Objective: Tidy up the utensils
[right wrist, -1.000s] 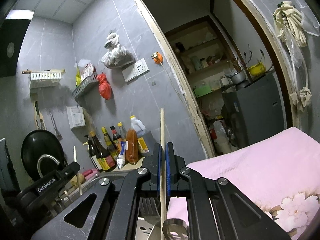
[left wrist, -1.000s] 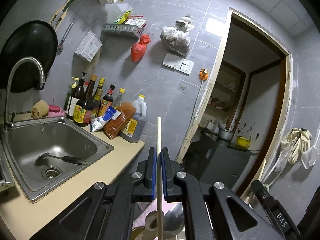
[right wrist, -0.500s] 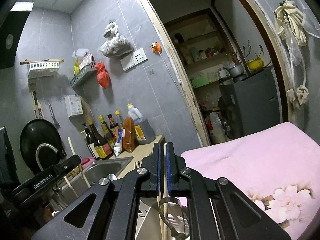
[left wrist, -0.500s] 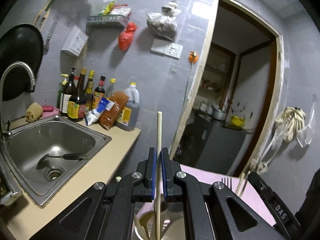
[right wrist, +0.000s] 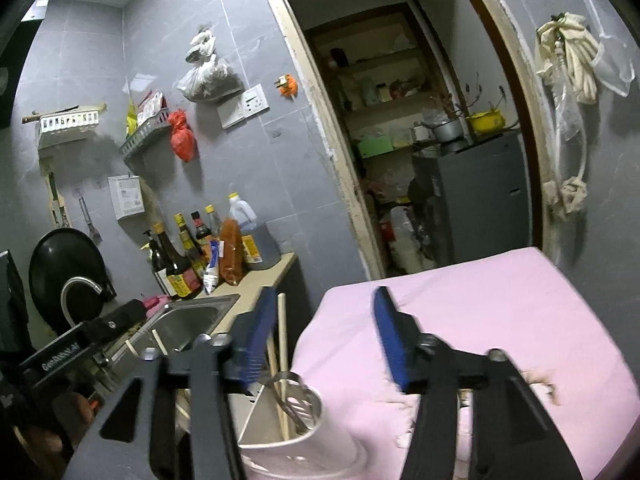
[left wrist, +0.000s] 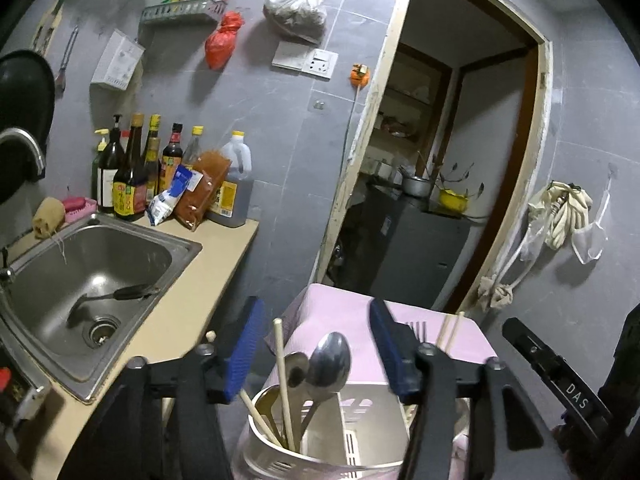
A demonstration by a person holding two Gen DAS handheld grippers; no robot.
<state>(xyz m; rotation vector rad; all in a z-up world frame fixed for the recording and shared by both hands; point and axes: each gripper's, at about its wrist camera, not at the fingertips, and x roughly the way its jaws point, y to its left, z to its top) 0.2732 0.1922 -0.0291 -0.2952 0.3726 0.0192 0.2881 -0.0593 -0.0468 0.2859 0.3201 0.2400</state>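
A white utensil holder (left wrist: 320, 440) stands on the pink cloth just below my left gripper (left wrist: 316, 344), which is open and empty. In it stand wooden chopsticks (left wrist: 282, 372), two metal spoons (left wrist: 328, 360), and a fork (left wrist: 416, 330) with more chopsticks on its right side. My right gripper (right wrist: 324, 340) is open and empty above the same holder (right wrist: 304, 440). A chopstick (right wrist: 283, 360) stands in it beside a metal utensil (right wrist: 298, 400).
A steel sink (left wrist: 80, 280) with a black-handled utensil (left wrist: 116, 294) in it lies to the left, with sauce bottles (left wrist: 132, 176) behind. The pink-covered table (right wrist: 480, 312) lies right. An open doorway (left wrist: 432, 160) is ahead.
Both grippers opened and let go of their chopsticks, which now stand in the holder. Both grippers tilted down towards the holder.
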